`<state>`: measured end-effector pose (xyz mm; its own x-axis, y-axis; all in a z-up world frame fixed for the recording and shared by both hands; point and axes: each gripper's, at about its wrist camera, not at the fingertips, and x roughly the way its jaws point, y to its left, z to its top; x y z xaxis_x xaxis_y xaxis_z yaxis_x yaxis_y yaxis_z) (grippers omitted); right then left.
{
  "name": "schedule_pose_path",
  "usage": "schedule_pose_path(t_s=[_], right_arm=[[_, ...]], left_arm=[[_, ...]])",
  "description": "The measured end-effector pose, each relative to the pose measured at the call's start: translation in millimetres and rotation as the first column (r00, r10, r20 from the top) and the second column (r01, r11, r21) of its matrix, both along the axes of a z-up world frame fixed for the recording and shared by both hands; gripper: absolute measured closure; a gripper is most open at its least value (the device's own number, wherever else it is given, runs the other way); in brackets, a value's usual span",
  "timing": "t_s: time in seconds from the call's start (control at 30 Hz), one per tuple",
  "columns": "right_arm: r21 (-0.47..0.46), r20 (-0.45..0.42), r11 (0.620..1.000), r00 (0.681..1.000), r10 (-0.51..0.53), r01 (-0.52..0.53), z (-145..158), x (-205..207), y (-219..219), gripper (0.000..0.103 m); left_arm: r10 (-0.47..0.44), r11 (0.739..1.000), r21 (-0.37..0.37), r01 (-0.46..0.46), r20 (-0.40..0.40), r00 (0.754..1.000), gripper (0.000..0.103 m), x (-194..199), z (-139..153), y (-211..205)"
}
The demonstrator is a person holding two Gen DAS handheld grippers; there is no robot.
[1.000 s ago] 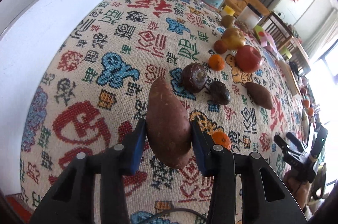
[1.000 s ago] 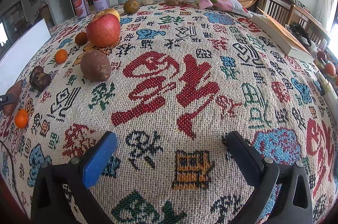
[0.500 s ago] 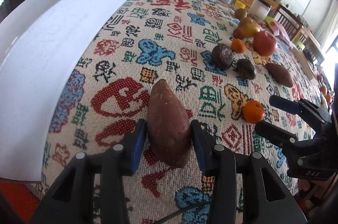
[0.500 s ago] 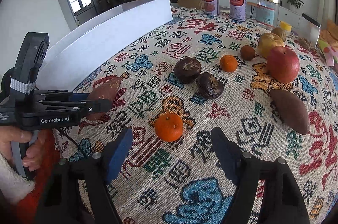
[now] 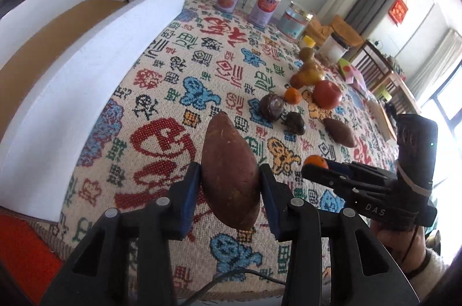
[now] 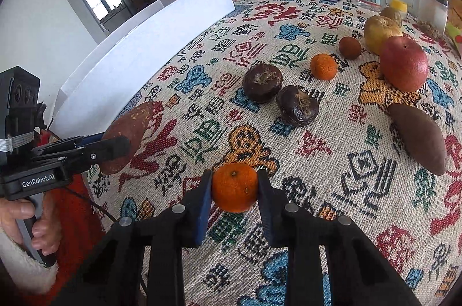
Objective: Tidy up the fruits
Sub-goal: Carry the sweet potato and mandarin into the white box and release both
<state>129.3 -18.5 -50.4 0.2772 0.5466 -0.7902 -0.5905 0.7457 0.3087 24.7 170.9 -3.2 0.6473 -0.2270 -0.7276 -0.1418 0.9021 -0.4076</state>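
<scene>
The right gripper [image 6: 234, 192], wide open half a second ago, now has its jaws closed on the mandarin [image 6: 235, 187], low over the table [image 6: 332, 190]. The left gripper [image 5: 230, 192] still clamps the sweet potato [image 5: 229, 173] near the white box [image 5: 86, 75], so both pieces look ready to go in.

Cream woven tablecloth [image 6: 288, 26] patterned with red, blue and green characters, white box [image 5: 86, 69] with brown floor, reddish-brown sweet potato [image 5: 229, 170], orange mandarin [image 6: 234, 187], red apple [image 6: 404, 63] beyond mandarin, black grippers with blue pads [image 6: 202, 205].
</scene>
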Motion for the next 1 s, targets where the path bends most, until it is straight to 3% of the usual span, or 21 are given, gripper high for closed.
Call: schedule_pose_path(t_s=[0.07,0.23,0.4,0.6,0.67,0.73,0.77,0.8,0.9,1.0], right_arm=[[0.053,-0.005,0.998,1.000,0.023,-0.022,20,2,11,0.073],[0.209,0.039,0.968,0.990,0.136,-0.142,89,5,86,0.073],[0.234,0.061,0.931,0.960,0.273,-0.279,117,5,201,0.073],[0.116,-0.026,0.953,0.958,0.285,-0.280,85,12,291,0.071],[0.142,-0.047,0.957,0.964,0.262,-0.253,81,16,293,0.064],[0.183,-0.046,0.958,0.971,0.235,-0.223,83,19,283,0.049],[0.191,-0.035,0.958,0.974,0.222,-0.211,86,21,274,0.047],[0.193,-0.018,0.960,0.978,0.208,-0.201,90,22,265,0.046],[0.183,0.043,0.965,0.982,0.182,-0.187,94,19,219,0.041],[0.095,0.150,0.984,0.979,0.138,-0.153,87,9,149,0.030]], left_arm=[[0.044,0.998,-0.037,-0.042,0.057,0.997,0.061,-17,31,22],[0.249,0.968,0.012,-0.252,0.124,0.961,0.061,-44,79,94],[0.398,0.911,0.103,-0.399,0.030,0.917,0.061,-27,53,155],[0.422,0.902,0.140,-0.409,-0.076,0.903,0.060,-13,14,170],[0.429,0.894,0.170,-0.414,-0.062,0.901,0.055,-13,14,166],[0.431,0.888,0.190,-0.419,-0.026,0.902,0.037,-16,20,163],[0.433,0.884,0.196,-0.423,-0.006,0.901,0.030,-17,24,159],[0.428,0.885,0.200,-0.421,0.012,0.904,0.028,-18,28,154],[0.365,0.912,0.180,-0.369,0.060,0.929,0.024,-17,38,128],[0.255,0.949,0.166,-0.269,0.099,0.962,0.017,-14,41,81]])
